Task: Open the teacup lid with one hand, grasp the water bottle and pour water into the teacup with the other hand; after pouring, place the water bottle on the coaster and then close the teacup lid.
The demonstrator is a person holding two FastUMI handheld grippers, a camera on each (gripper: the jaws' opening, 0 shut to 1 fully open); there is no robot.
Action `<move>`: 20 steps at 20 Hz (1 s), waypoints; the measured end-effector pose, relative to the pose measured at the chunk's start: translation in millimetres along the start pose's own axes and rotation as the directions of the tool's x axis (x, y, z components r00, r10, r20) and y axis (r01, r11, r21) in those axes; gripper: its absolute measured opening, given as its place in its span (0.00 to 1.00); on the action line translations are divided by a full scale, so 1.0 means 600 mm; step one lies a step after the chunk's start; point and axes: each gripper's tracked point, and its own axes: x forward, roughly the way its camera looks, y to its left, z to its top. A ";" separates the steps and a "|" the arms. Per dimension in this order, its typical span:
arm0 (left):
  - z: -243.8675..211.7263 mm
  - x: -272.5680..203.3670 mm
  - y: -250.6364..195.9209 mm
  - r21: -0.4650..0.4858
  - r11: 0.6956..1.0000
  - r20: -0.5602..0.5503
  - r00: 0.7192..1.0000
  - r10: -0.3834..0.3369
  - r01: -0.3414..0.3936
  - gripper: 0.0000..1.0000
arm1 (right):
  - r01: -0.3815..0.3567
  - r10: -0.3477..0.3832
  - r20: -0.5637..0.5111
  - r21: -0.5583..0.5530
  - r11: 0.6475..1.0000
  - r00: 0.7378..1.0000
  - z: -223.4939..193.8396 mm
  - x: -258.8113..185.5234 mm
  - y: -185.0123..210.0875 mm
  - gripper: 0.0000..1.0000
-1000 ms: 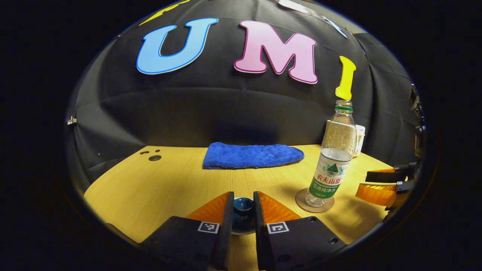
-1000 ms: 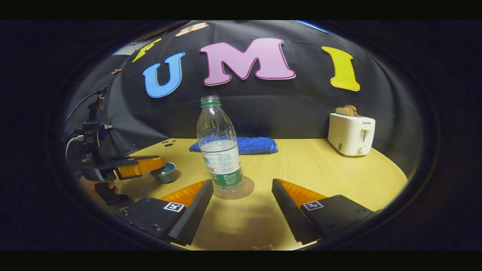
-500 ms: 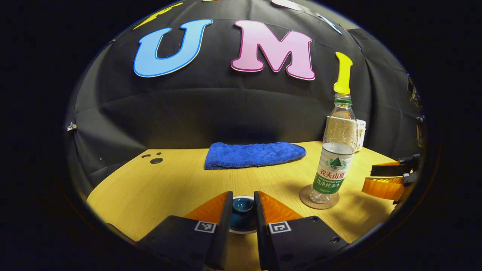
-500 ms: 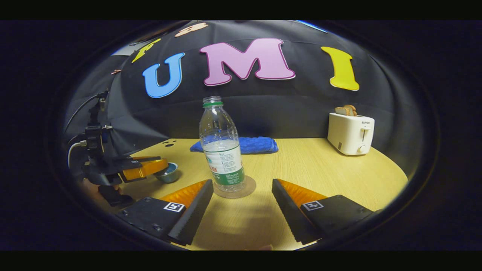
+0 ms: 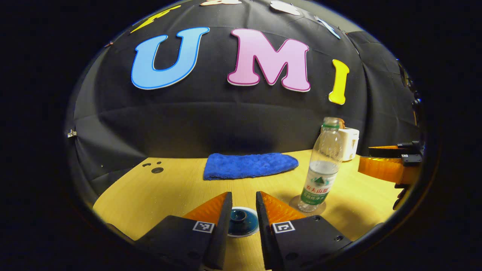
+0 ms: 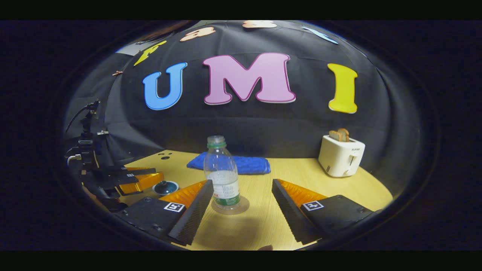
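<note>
Teacup sits lidded on the tabletop between the parted, not touching left tongs. Bottle stands on the coaster ahead of the wide-spread right tongs; right gripper view adds a toaster.

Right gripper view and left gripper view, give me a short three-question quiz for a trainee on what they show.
1. True or false: the water bottle stands on the coaster.
2. The right tool is: A open, B shut on the bottle, C shut on a towel.
3. In the left gripper view, what shows between the left tool's fingers?
Key: 1 true; 2 A; 3 the teacup lid.
</note>
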 end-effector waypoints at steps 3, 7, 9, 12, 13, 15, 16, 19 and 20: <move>0.080 -0.036 -0.006 0.008 1.000 0.035 0.999 -0.017 0.017 0.41 | -0.008 0.007 0.034 0.036 0.999 0.999 0.080 -0.011 0.017 0.97; 0.198 -0.087 0.003 -0.035 0.999 0.084 0.996 -0.021 0.024 0.42 | 0.001 -0.004 0.068 0.042 0.999 0.998 0.180 -0.039 0.027 0.97; 0.254 -0.115 0.012 -0.045 0.999 0.108 0.994 -0.007 0.012 0.42 | 0.007 -0.012 0.076 0.055 0.998 0.997 0.222 -0.060 0.033 0.97; 0.311 -0.155 0.030 -0.019 1.000 0.145 0.989 0.025 -0.022 0.43 | 0.019 -0.023 0.096 0.038 0.999 0.995 0.274 -0.097 0.036 0.96; 0.324 -0.169 0.033 -0.017 0.999 0.145 0.989 0.030 -0.028 0.45 | 0.018 -0.022 0.098 0.032 0.999 0.995 0.282 -0.113 0.040 0.96; 0.340 -0.190 0.028 -0.020 1.000 0.140 0.990 0.023 -0.020 0.45 | 0.017 -0.018 0.112 0.014 1.000 0.994 0.303 -0.133 0.047 0.97; 0.344 -0.199 0.025 -0.020 1.000 0.140 0.990 0.019 -0.017 0.46 | 0.019 -0.019 0.118 0.004 1.000 0.993 0.311 -0.142 0.047 0.97; 0.354 -0.225 0.014 -0.020 1.000 0.139 0.990 0.006 -0.003 0.58 | 0.028 -0.028 0.142 0.000 1.000 0.989 0.336 -0.167 0.051 0.97; 0.355 -0.231 0.011 -0.015 1.000 0.143 0.990 -0.001 0.003 0.59 | 0.030 -0.029 0.157 -0.003 1.000 0.987 0.344 -0.174 0.053 0.97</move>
